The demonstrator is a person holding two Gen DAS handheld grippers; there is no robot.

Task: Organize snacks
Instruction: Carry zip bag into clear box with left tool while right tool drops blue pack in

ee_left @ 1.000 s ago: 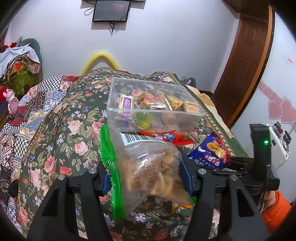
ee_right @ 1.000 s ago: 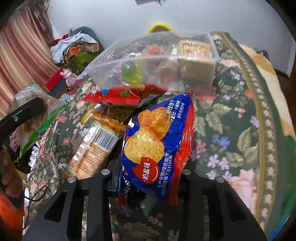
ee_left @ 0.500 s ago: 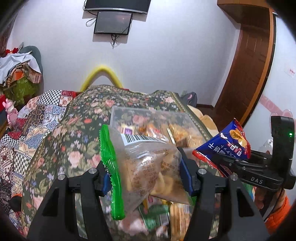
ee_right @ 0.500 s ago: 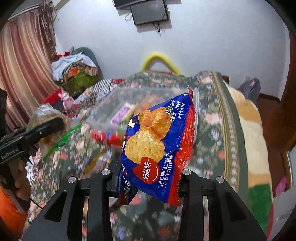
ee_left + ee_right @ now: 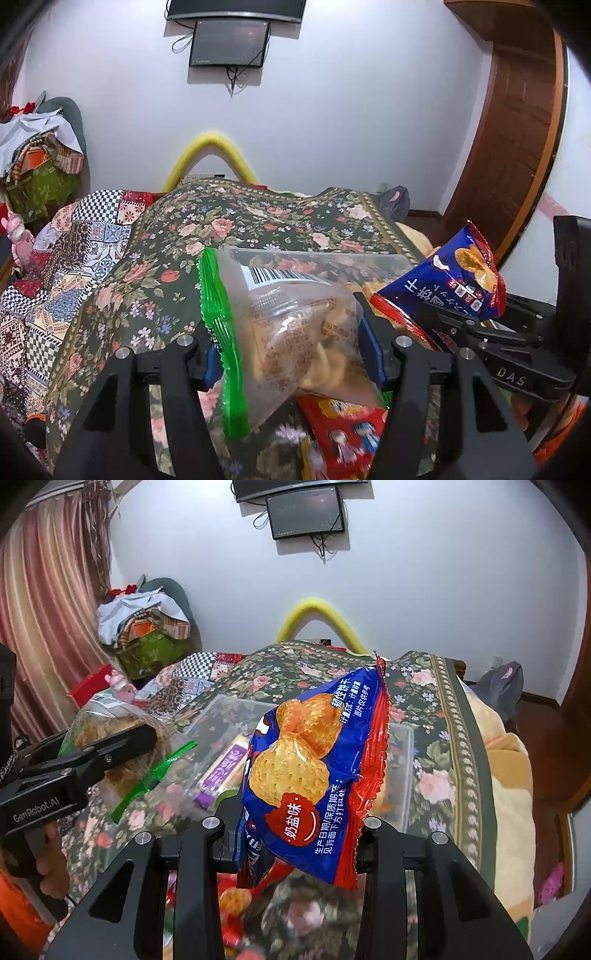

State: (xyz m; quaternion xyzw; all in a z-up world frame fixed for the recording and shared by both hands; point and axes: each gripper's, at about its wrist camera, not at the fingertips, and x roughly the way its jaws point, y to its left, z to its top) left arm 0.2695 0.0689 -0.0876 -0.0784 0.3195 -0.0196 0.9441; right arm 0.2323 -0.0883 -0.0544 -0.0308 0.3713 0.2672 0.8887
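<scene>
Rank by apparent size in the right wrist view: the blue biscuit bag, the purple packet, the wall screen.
1. blue biscuit bag, though its nearness to the camera inflates it
2. wall screen
3. purple packet, partly hidden, so its place is unsure

Mounted close behind each gripper's fingers, angled down over the floral bedspread (image 5: pixel 229 221) toward the wall screen (image 5: pixel 306 512); shared across both: clear container (image 5: pixel 400 760), yellow arch (image 5: pixel 218 142).

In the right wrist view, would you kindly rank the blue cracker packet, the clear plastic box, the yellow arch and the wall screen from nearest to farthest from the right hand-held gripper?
1. Blue cracker packet: clamped in the right hand-held gripper.
2. Clear plastic box: just behind the packet, on the floral cloth.
3. Yellow arch: at the far end, against the wall.
4. Wall screen: high on the wall, above the arch.
</scene>
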